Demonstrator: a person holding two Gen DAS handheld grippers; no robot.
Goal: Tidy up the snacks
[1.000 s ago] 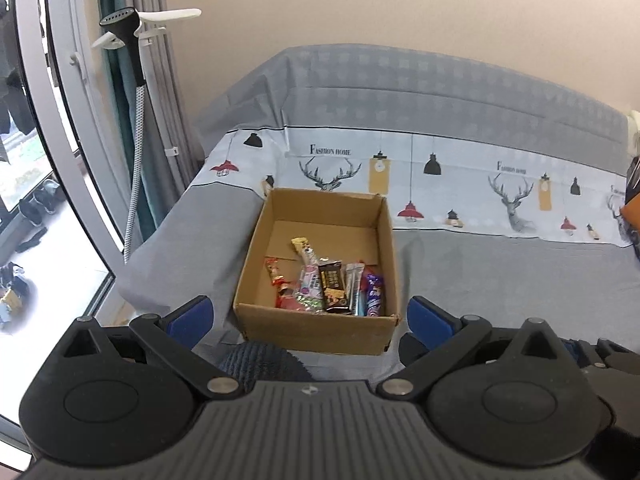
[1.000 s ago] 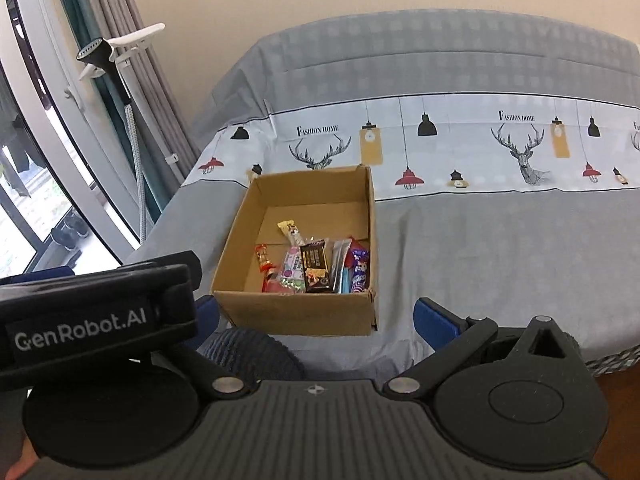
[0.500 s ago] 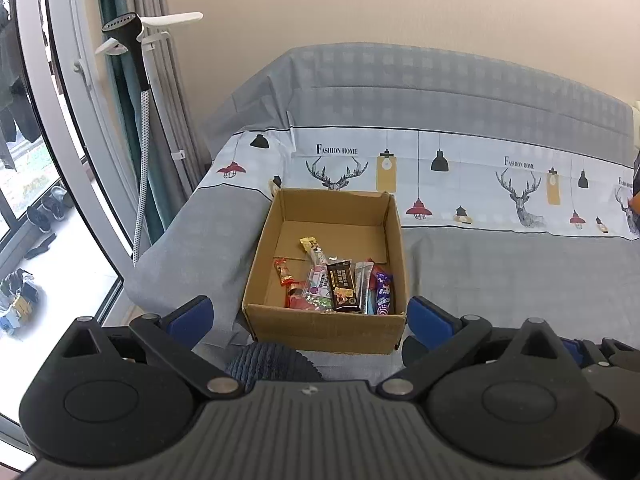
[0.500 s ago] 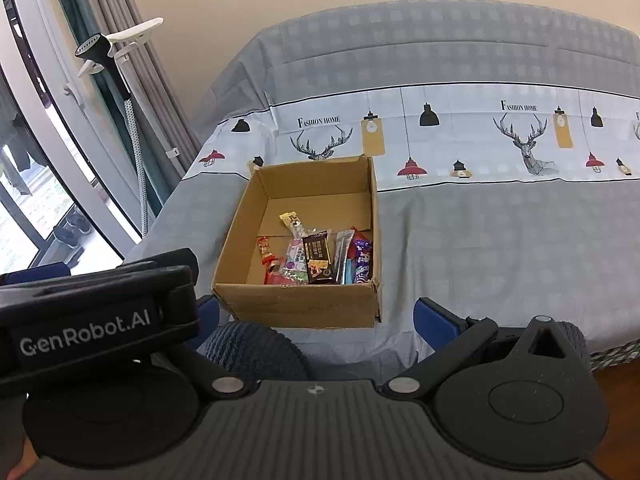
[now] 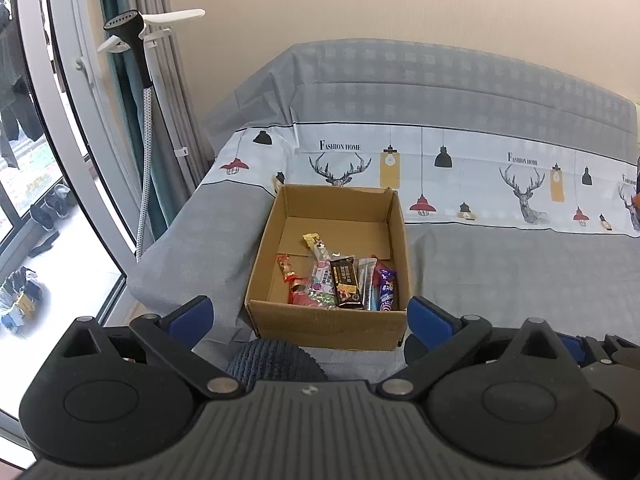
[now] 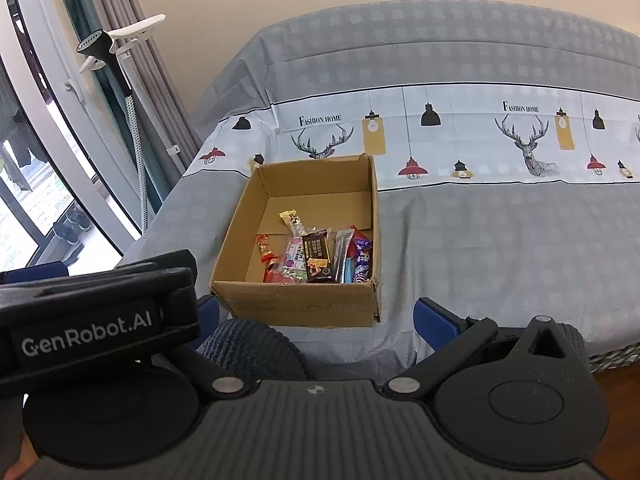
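An open cardboard box [image 5: 276, 252] stands on the grey bed, also in the right wrist view [image 6: 240, 248]. Several snack packets [image 5: 344, 280] lie in a row at its near side: red, pink, a dark brown bar [image 6: 316, 256], silver, purple. My left gripper [image 5: 308, 316] is open and empty, held back from the box's near wall. My right gripper [image 6: 316, 316] is open and empty, also short of the box. The left gripper's body [image 6: 92, 320] shows at the left of the right wrist view.
A grey bedspread with a white deer-and-lamp band [image 5: 480, 168] covers the bed. A garment steamer [image 5: 132, 28] stands by the curtains and glass door at left. A dark knitted knee [image 5: 276, 360] shows below the box. Wooden floor [image 6: 616, 380] lies at right.
Both views have shifted slightly: the box now sits a little farther right and higher in each frame. The snacks and the box have not moved on the bed. Both grippers stay open.
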